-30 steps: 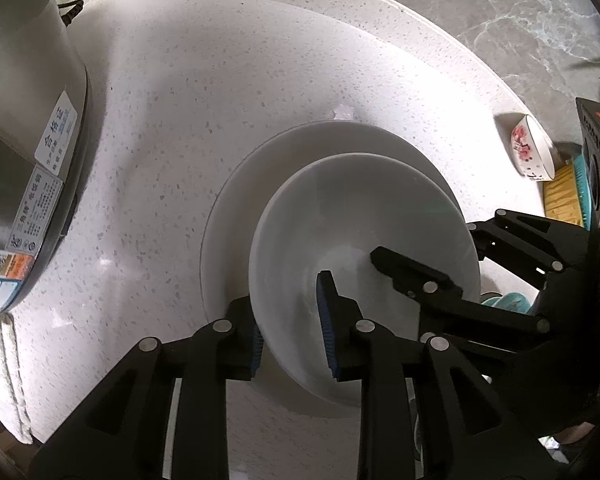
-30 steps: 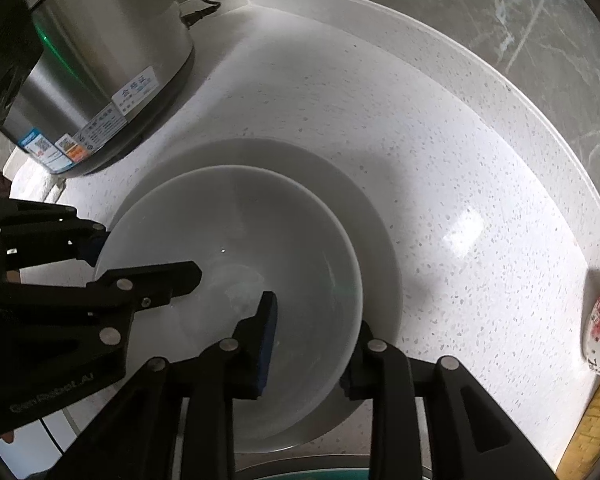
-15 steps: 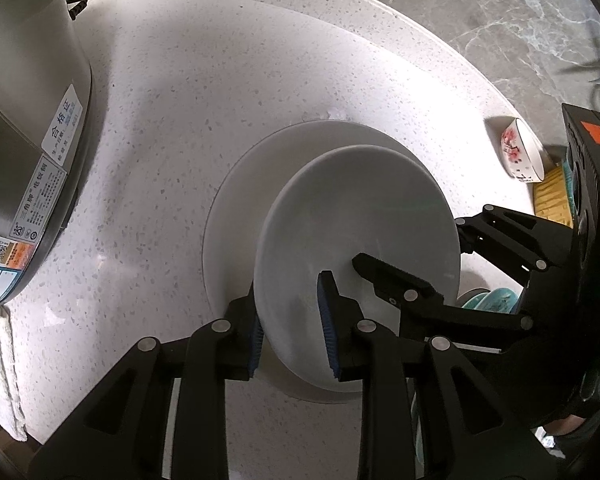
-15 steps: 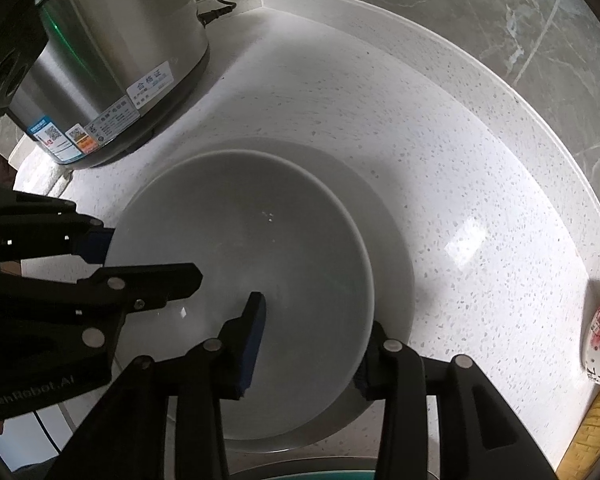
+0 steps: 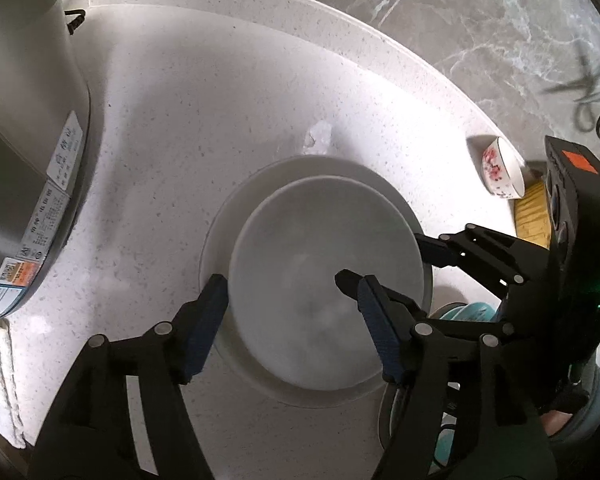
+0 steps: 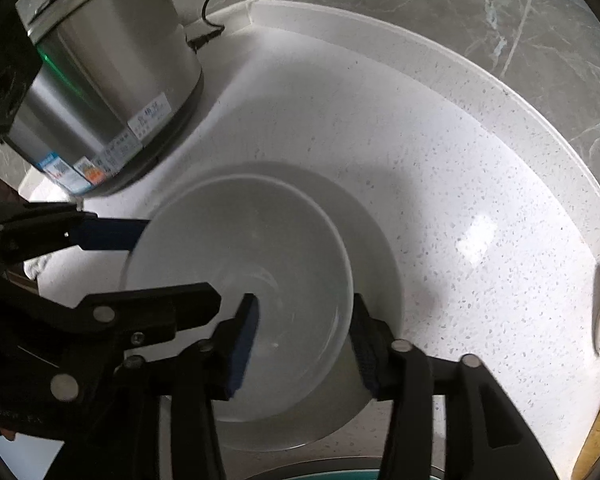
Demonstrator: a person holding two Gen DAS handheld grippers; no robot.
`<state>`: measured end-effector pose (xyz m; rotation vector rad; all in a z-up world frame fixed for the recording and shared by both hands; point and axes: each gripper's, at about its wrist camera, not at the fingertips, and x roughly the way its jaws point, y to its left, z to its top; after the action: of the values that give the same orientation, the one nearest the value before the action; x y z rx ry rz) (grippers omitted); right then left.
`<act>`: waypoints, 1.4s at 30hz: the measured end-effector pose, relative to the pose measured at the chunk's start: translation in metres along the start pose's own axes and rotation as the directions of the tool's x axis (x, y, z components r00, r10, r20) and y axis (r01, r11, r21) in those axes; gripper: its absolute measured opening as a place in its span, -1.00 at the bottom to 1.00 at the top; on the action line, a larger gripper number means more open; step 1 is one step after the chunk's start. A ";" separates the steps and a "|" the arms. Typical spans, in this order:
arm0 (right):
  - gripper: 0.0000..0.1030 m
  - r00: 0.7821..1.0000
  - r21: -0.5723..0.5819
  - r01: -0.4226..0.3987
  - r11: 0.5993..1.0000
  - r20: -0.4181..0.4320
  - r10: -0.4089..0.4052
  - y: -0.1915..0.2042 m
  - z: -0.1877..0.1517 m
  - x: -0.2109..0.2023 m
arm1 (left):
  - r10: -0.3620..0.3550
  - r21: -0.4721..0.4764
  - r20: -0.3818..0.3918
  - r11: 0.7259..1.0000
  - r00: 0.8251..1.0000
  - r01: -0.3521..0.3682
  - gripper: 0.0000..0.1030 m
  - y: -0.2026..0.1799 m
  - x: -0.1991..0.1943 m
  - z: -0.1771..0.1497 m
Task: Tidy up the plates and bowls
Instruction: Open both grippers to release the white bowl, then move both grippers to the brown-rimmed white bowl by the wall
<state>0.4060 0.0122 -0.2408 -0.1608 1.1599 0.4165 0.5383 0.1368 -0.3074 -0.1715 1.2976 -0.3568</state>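
Note:
A white bowl point(image 5: 320, 264) sits inside a larger white plate point(image 5: 228, 216) on the speckled white counter; both show in the right wrist view too, bowl point(image 6: 260, 248) and plate point(image 6: 372, 240). My left gripper point(image 5: 292, 300) is open, its fingers straddling the bowl's near-left rim with a wide gap. My right gripper point(image 6: 304, 324) is open, one finger inside the bowl and one outside its near-right rim. Each gripper shows in the other's view.
A steel cooker point(image 6: 100, 92) with labels stands at the left, its cord at the back. A small floral bowl point(image 5: 500, 172) lies at the right by a yellow mat point(image 5: 532, 216). A teal dish point(image 5: 464, 312) sits below the right gripper. A raised counter edge meets the marble wall.
Both grippers have opened and let go of the bowl's rim. The bowl, held tilted before, now rests level in the plate.

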 end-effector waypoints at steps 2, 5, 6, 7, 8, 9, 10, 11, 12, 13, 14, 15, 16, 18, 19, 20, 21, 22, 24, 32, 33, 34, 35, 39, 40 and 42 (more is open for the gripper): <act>0.16 1.000 -0.005 0.014 1.000 0.015 -0.014 0.000 0.001 -0.005 | 0.005 -0.003 0.007 1.000 1.000 -0.005 0.29 0.000 -0.005 0.001; 0.17 1.000 0.021 -0.001 1.000 0.025 0.000 -0.006 0.001 -0.011 | 0.013 -0.008 0.019 1.000 1.000 -0.013 0.40 -0.001 -0.014 0.001; 0.17 0.999 0.035 -0.007 0.999 0.032 0.006 -0.009 0.000 -0.015 | 0.011 -0.010 0.028 1.000 1.000 -0.011 0.40 -0.002 -0.018 0.002; 0.17 0.999 0.055 -0.019 0.998 0.047 0.016 -0.013 -0.002 -0.022 | 0.003 -0.011 0.034 1.000 0.999 -0.003 0.41 -0.005 -0.023 0.003; 0.21 0.998 0.076 -0.032 0.997 0.064 0.027 -0.018 -0.004 -0.029 | -0.010 -0.011 0.040 1.000 0.999 0.010 0.41 -0.008 -0.029 0.005; 0.25 0.996 0.101 -0.044 0.994 0.083 0.036 -0.024 -0.007 -0.037 | -0.019 -0.009 0.047 1.000 0.999 0.019 0.44 -0.012 -0.034 0.006; 0.35 0.993 0.135 -0.058 0.989 0.109 0.043 -0.033 -0.011 -0.047 | -0.029 -0.002 0.053 1.000 0.998 0.029 0.49 -0.017 -0.039 0.009; 0.41 0.989 0.179 -0.071 0.981 0.143 0.045 -0.046 -0.017 -0.060 | -0.042 0.011 0.058 0.999 0.997 0.041 0.59 -0.024 -0.044 0.014; 0.43 0.985 0.219 -0.081 0.972 0.169 0.044 -0.059 -0.022 -0.070 | -0.057 0.032 0.063 0.998 0.996 0.055 0.61 -0.034 -0.049 0.020; 0.44 0.980 0.262 -0.091 0.961 0.194 0.040 -0.074 -0.027 -0.081 | -0.066 0.053 0.069 0.997 0.995 0.063 0.61 -0.045 -0.053 0.026; 0.48 0.975 0.311 -0.100 0.945 0.218 0.032 -0.092 -0.035 -0.093 | -0.079 0.080 0.072 0.994 0.994 0.073 0.61 -0.058 -0.055 0.033; 0.50 0.971 0.365 -0.109 0.925 0.238 0.020 -0.111 -0.043 -0.105 | -0.097 0.111 0.072 0.990 0.993 0.089 0.62 -0.074 -0.058 0.041; 0.59 0.967 0.421 -0.113 0.900 0.255 0.002 -0.133 -0.052 -0.118 | -0.113 0.135 0.066 0.985 0.991 0.103 0.66 -0.088 -0.058 0.049; 0.66 0.959 0.526 -0.094 0.846 0.275 -0.065 -0.174 -0.070 -0.143 | -0.096 0.181 0.044 0.980 0.994 0.087 0.75 -0.120 -0.053 0.068; 0.67 0.954 0.571 -0.082 0.817 0.282 -0.101 -0.195 -0.080 -0.154 | -0.073 0.202 0.038 0.977 0.997 0.064 0.75 -0.136 -0.049 0.077; 0.67 0.946 0.618 -0.071 0.783 0.291 -0.143 -0.218 -0.091 -0.165 | -0.061 0.227 0.032 0.972 0.998 0.052 0.75 -0.153 -0.043 0.085; 0.67 0.938 0.657 -0.066 0.751 0.297 -0.178 -0.237 -0.102 -0.174 | -0.066 0.260 0.024 0.964 0.997 0.058 0.75 -0.174 -0.036 0.094; 0.67 0.932 0.692 -0.064 0.719 0.300 -0.206 -0.255 -0.111 -0.181 | -0.067 0.285 0.018 0.957 0.998 0.059 0.75 -0.191 -0.029 0.101; 0.64 0.927 0.744 -0.027 0.668 0.269 -0.262 -0.282 -0.127 -0.187 | -0.064 0.342 0.012 0.938 0.998 0.056 0.75 -0.228 -0.010 0.117; 0.26 0.935 0.843 0.070 0.533 0.130 -0.329 -0.346 -0.149 -0.164 | -0.027 0.459 -0.057 0.887 0.998 0.050 0.74 -0.336 0.091 0.161; 0.24 0.935 0.847 0.080 0.525 0.119 -0.334 -0.348 -0.151 -0.161 | -0.027 0.464 -0.059 0.884 0.998 0.051 0.72 -0.342 0.102 0.165; 0.24 0.935 0.850 0.096 0.518 0.102 -0.341 -0.354 -0.149 -0.158 | -0.023 0.471 -0.058 0.881 0.998 0.048 0.72 -0.346 0.109 0.167; 0.14 0.935 0.855 0.098 0.510 0.096 -0.342 -0.358 -0.147 -0.154 | -0.016 0.479 -0.055 0.877 0.998 0.040 0.72 -0.350 0.117 0.169; 0.05 0.940 0.858 0.118 0.500 0.066 -0.335 -0.374 -0.139 -0.143 | 0.016 0.469 -0.065 0.883 0.998 0.017 0.71 -0.353 0.146 0.183; 0.02 0.937 0.855 0.125 0.503 0.065 -0.343 -0.376 -0.137 -0.142 | 0.013 0.459 -0.068 0.888 0.998 0.020 0.71 -0.351 0.151 0.187; 0.02 0.942 0.859 0.118 0.498 0.062 -0.331 -0.378 -0.134 -0.138 | 0.008 0.452 -0.074 0.892 0.997 0.026 0.70 -0.345 0.159 0.191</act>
<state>0.3969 -0.4101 -0.2020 0.5943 0.9835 -0.4120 0.7022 -0.2554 -0.2900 0.2343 1.2517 -0.6691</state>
